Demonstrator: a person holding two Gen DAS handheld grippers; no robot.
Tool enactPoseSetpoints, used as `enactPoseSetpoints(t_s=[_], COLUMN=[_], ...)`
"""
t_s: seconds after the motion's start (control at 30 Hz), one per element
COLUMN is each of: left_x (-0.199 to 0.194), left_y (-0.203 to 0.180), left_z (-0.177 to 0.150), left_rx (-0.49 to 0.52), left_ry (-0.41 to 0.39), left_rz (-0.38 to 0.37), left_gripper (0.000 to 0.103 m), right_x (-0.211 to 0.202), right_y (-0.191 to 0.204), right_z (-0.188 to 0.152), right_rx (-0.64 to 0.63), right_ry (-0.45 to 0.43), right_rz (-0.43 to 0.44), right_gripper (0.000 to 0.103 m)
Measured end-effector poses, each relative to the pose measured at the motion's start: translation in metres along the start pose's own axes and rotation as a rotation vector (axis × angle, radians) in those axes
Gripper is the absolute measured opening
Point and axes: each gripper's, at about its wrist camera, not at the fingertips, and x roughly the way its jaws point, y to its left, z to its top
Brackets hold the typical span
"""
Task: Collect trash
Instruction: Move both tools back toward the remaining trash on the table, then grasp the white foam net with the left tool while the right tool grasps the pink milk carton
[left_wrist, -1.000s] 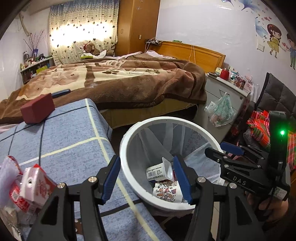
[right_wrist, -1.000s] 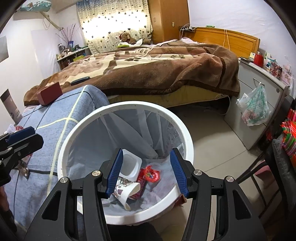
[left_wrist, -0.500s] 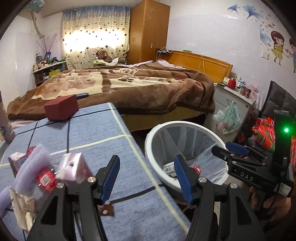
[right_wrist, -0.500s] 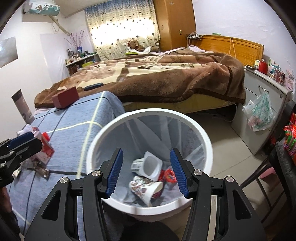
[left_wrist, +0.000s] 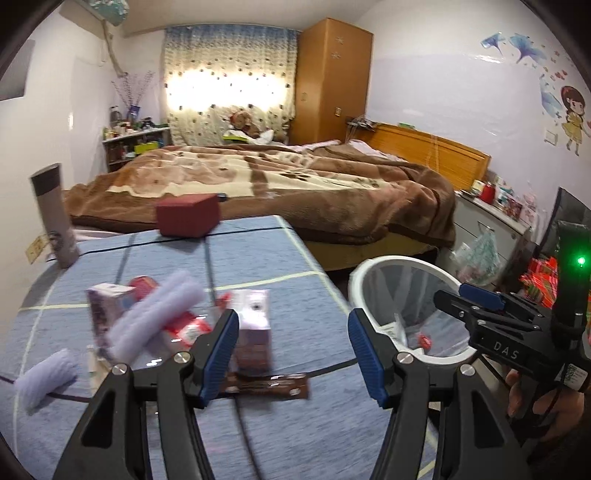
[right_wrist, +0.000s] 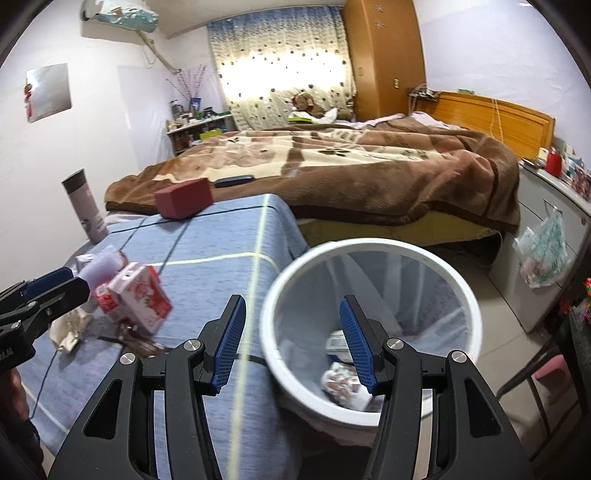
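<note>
A heap of trash lies on the near left part of the table (left_wrist: 280, 258), which is covered with a blue checked cloth. In the heap are a small pink-and-white carton (left_wrist: 253, 328) standing upright, a second carton (left_wrist: 105, 314) behind a pale purple roll (left_wrist: 155, 325), another such roll (left_wrist: 44, 376) nearer and further left, a red-and-white wrapper (left_wrist: 184, 328), and a brown wrapper (left_wrist: 269, 387) lying flat in front of the upright carton. The pictures are blurred, so finer detail of the heap cannot be told.

The left claw (left_wrist: 291, 354) hangs over the table just near the heap, its blue pads apart with nothing between them; the upright carton sits just beyond its left pad. To the right of the table stands a white bin (right_wrist: 369, 332) with a clear liner, holding a printed paper cup (right_wrist: 343, 384) and other scraps. The right claw (right_wrist: 295, 347) is over the bin's left rim, open and empty.

At the far end of the table are a dark red box (left_wrist: 188, 219) and, to the left, a tall grey flask (left_wrist: 55, 218). Beyond lies a bed (left_wrist: 277, 184) with a brown blanket.
</note>
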Motion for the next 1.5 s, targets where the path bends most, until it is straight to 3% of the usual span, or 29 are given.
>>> enactPoseSetpoints(t_s=[0.27,0.6,1.03,1.23,1.5], left_x=[-0.032,-0.053,-0.051,-0.051,-0.029], left_y=[0.052,0.121,0.2,0.23,0.255], left_z=[-0.007,-0.022,-0.052,-0.062,-0.06], left_rx=[-0.039,-0.132,-0.18,-0.192,-0.16], left_ry=[-0.044,-0.043,0.062,0.104,0.169], left_rz=[0.098,0.207,0.291,0.305,0.286], left_gripper=[0.066,0.067,0.067,0.071,0.073], right_x=[0.007,0.019,0.044,0.048,0.068], right_y=[0.035,0.076,0.129,0.144,0.152], right_z=[-0.001,-0.002,-0.003,-0.002,0.001], right_rx=[-0.04,-0.083,-0.128,-0.122,-0.086], right_ry=[0.004,0.037,0.116,0.11,0.134], right_rz=[0.068,0.131,0.172,0.147,0.047], right_gripper=[0.055,0.055,0.058,0.059,0.059])
